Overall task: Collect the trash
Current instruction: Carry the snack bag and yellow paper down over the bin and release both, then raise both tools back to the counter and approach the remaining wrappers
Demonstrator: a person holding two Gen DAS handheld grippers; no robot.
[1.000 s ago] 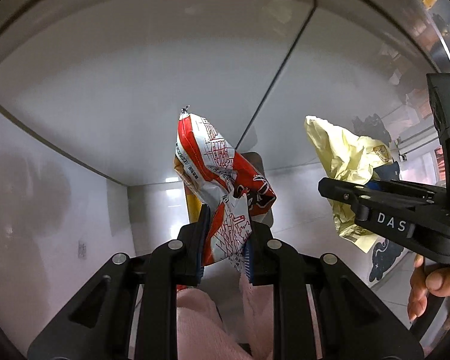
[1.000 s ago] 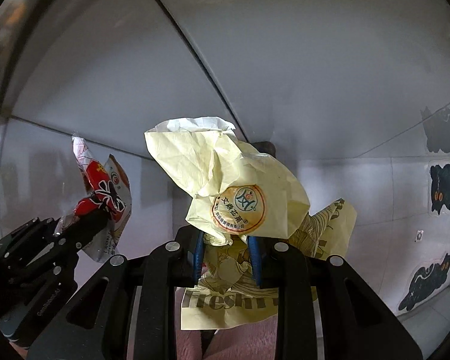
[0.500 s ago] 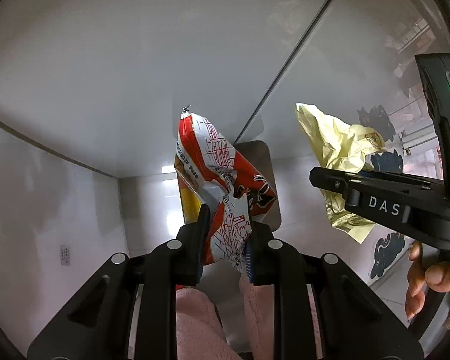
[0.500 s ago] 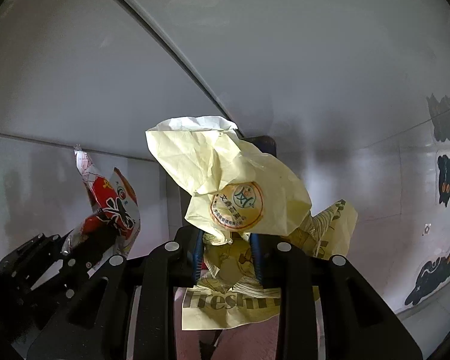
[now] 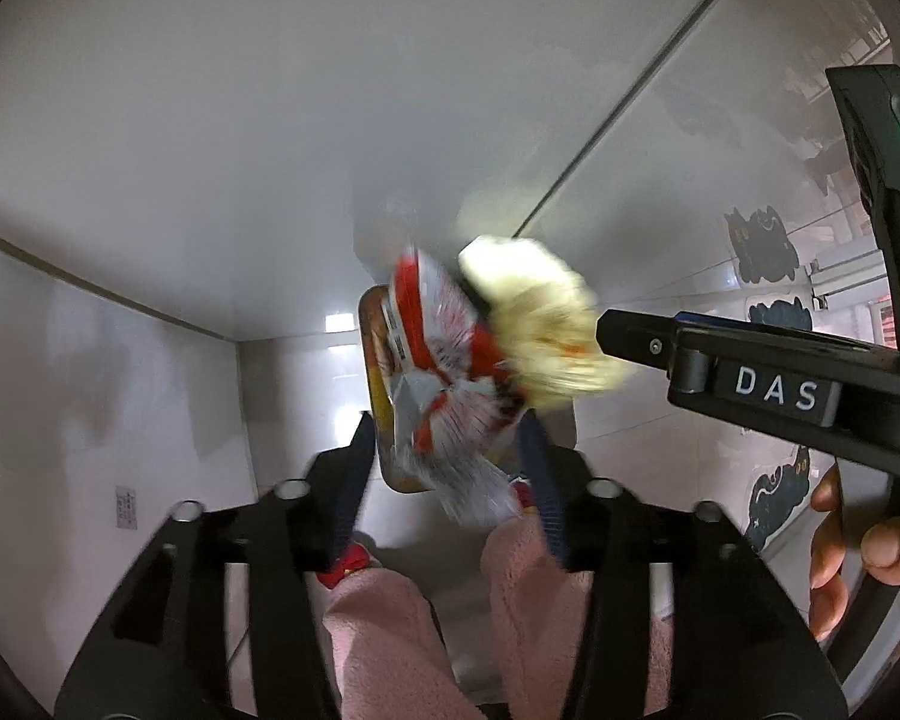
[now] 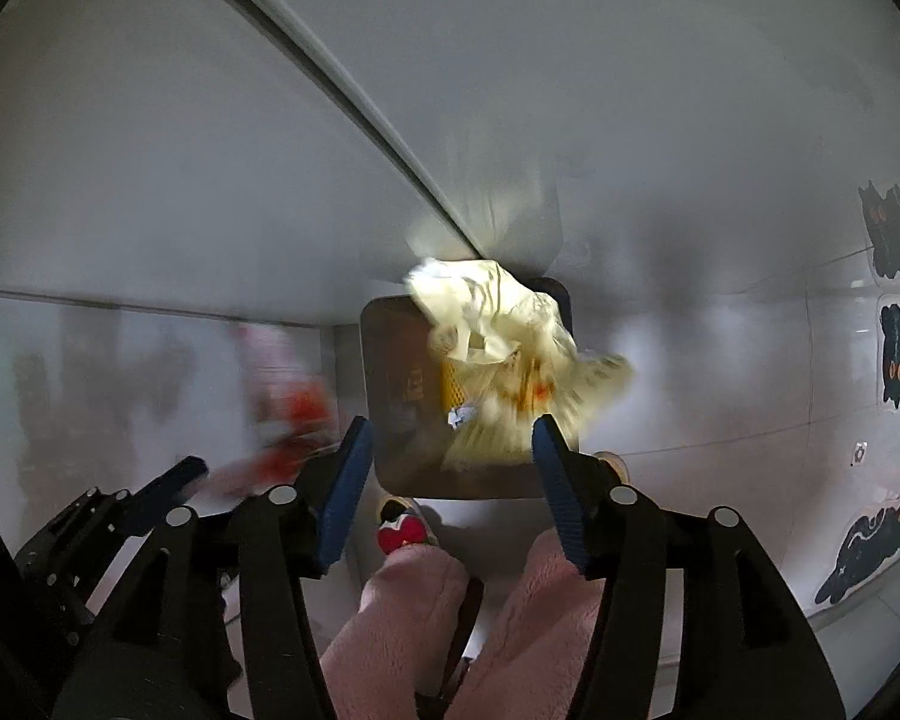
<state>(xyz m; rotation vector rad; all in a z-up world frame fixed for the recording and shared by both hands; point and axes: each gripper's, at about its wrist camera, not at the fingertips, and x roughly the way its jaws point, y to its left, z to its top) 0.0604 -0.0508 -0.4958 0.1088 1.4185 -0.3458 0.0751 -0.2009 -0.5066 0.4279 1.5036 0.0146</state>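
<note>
Crinkled foil and thin paper are all I am dealing with, both nearly weightless and soft. My left gripper point(image 5: 450, 468) has its jaws spread wide, and the red-and-white snack wrapper point(image 5: 444, 378) shows as a blur between them, over the dark bin point(image 6: 402, 396) on the floor below; I cannot tell whether it still touches a pad. My right gripper point(image 6: 450, 480) is spread wide too, with the crumpled yellow paper bag point(image 6: 498, 336) blurred above the bin's mouth, its right edge hanging past the rim. I judge that such light scraps drift and flutter rather than drop straight, so the bag could catch on the rim. If I must take hold again, a bunched fold in the middle should grip best; the foil looks slippery along its flat faces.
</note>
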